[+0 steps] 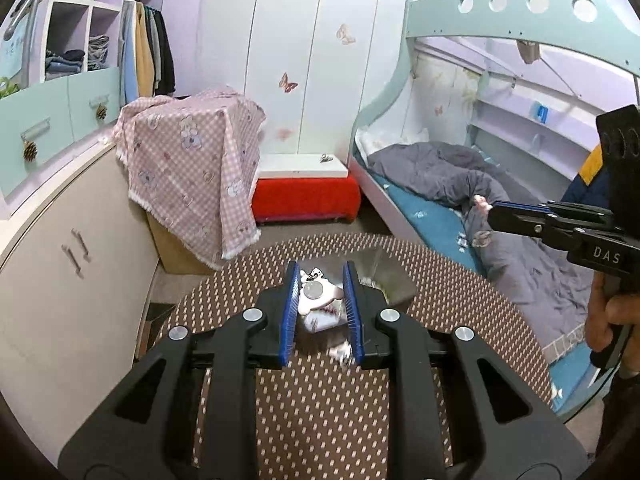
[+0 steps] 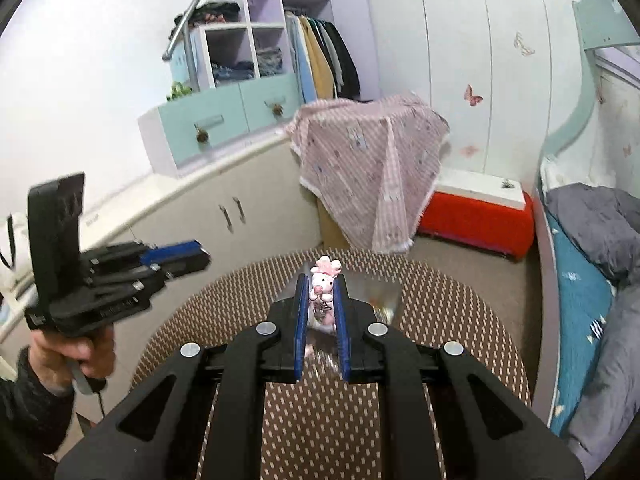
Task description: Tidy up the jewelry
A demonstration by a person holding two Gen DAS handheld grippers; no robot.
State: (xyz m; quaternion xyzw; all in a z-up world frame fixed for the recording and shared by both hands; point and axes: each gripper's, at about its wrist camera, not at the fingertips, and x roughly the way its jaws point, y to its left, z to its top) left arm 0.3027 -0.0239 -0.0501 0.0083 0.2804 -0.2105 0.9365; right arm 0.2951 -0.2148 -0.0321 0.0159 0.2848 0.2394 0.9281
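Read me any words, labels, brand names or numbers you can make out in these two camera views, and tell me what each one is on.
"DAS": white letters on the black body of the right gripper, seen from the left wrist view.
White marks on the grey quilt near the edge of the bed: too blurred to read.
Raised lettering on the side of the left gripper, in the right wrist view: motion-blurred, unreadable.
Nothing else legible.

Bedroom, evenly lit. White wardrobe doors (image 1: 320,52) across the back, dotted with butterfly stickers (image 1: 288,82). Left: cream cabinet (image 1: 76,264), mint drawers (image 1: 52,120), lilac shelving, hanging clothes (image 1: 148,56). Pink checked cloth (image 1: 192,168) draped over a box, red bench (image 1: 306,196) beside it. Right: mint bunk bed (image 1: 500,12) with rumpled grey duvet (image 1: 460,176). Beige floor (image 2: 472,264) beyond the brown patterned tabletop (image 1: 460,304).
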